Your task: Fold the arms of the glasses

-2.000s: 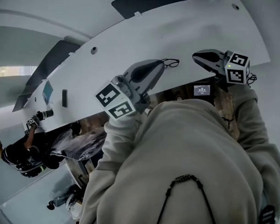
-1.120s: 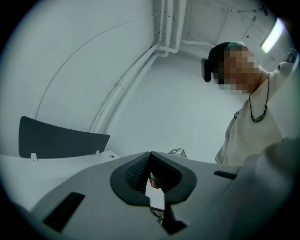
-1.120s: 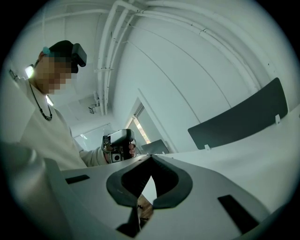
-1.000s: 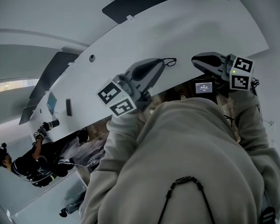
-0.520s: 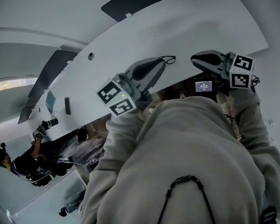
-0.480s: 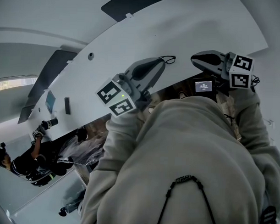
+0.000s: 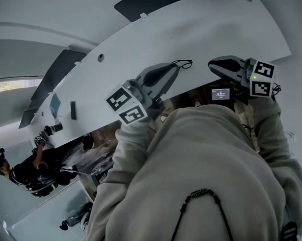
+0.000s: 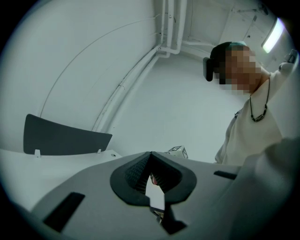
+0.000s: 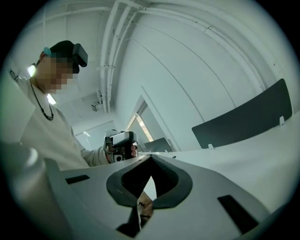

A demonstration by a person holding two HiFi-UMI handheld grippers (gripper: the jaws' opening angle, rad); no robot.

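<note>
The glasses (image 7: 182, 64) lie on the table (image 7: 218, 31), close to its near edge. The left gripper (image 7: 173, 70) hangs over that edge with its tip just beside the glasses, jaws pressed together on nothing. The right gripper (image 7: 212, 62) is over the same edge, right of the glasses and apart from them, its jaws likewise together and empty. A dark panel (image 7: 145, 1) stands at the table's far edge.

A long white table (image 7: 203, 30) runs slantwise across the head view. Thin black-framed glasses (image 7: 183, 64) lie on it close to its near edge. Farther along its surface sit a small dark block (image 7: 73, 110) and a bluish flat item (image 7: 55, 105). A dark panel (image 7: 145, 3) stands at its far edge.
</note>
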